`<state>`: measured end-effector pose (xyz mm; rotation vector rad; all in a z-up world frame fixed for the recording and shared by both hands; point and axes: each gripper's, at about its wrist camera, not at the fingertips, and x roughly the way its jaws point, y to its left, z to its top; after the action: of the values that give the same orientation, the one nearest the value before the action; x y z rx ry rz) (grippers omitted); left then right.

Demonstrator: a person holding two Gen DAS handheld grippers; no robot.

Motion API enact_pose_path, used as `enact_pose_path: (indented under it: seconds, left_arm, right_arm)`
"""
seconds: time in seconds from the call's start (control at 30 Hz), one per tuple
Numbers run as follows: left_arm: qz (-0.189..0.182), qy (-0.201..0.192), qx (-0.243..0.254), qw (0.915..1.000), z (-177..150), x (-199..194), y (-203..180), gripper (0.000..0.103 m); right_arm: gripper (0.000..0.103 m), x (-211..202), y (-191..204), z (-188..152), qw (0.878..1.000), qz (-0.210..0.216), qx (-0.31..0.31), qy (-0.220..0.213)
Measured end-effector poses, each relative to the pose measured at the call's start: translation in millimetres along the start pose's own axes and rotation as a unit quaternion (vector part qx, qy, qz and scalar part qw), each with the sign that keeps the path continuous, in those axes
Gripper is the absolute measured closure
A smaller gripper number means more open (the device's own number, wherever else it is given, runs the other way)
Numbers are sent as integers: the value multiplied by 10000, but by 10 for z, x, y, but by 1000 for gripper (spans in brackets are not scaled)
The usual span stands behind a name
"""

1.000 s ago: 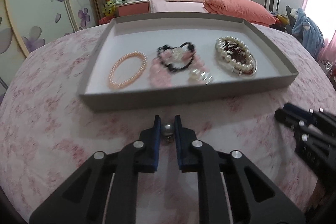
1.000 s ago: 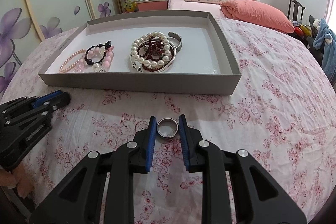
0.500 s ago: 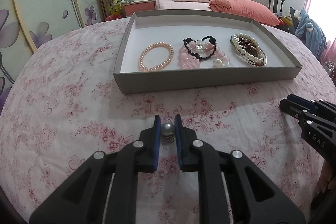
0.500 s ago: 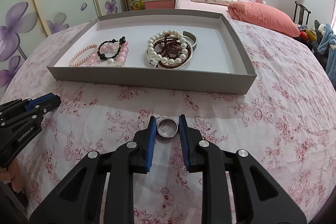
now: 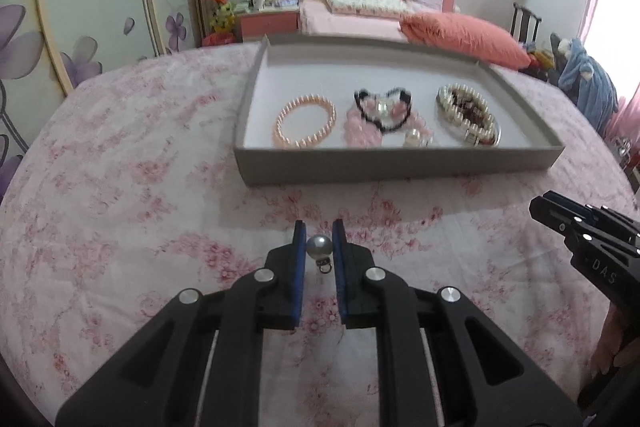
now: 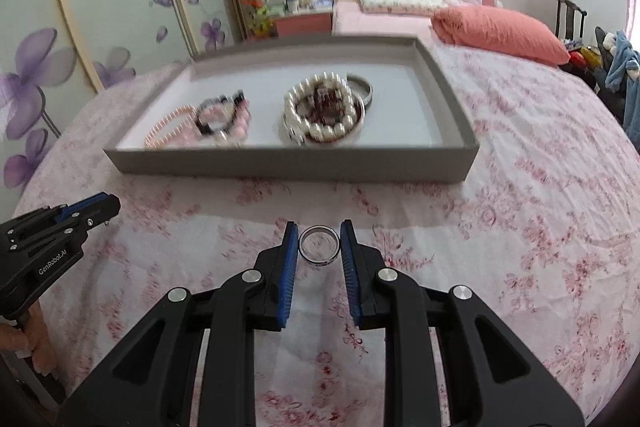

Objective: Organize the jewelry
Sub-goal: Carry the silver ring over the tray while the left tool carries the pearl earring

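My left gripper (image 5: 319,229) is shut on a grey pearl earring (image 5: 319,246) above the floral cloth. My right gripper (image 6: 319,231) is shut on a silver ring (image 6: 319,249), also above the cloth. A grey tray (image 5: 400,167) lies ahead, seen too in the right wrist view (image 6: 296,167). It holds a peach bead bracelet (image 5: 304,121), a pink and black bracelet cluster (image 5: 382,115), a white pearl and dark red bracelet pile (image 6: 324,111) and a silver bangle (image 6: 362,87). The right gripper shows at the right of the left wrist view (image 5: 580,231); the left gripper shows at the left of the right wrist view (image 6: 60,223).
The tray's right part (image 6: 404,111) is bare white. The pink floral tablecloth (image 5: 120,167) covers a round table. Behind it are a bed with an orange pillow (image 5: 460,35), a wardrobe with purple flowers (image 6: 60,67) and a chair with clothes (image 5: 580,79).
Both grippers have drawn back from the tray and shifted left, so the tray sits farther off and more to the right. Each still holds its piece.
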<state>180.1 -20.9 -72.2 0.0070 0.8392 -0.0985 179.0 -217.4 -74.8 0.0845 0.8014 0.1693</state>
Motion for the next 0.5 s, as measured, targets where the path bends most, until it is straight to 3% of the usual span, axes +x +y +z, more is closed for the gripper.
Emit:
enact_pose_path:
  seconds: [0.23,0.5]
  left_arm:
    - [24,-808,72,9967,47,-420,-71,89]
    - [227,-1668,297,9853,93,-816,-202,89]
  right_arm:
    - [80,-374,176,73,9961,89,-142,-868]
    - [80,-751,398,143,9811,-25,-470,-1876]
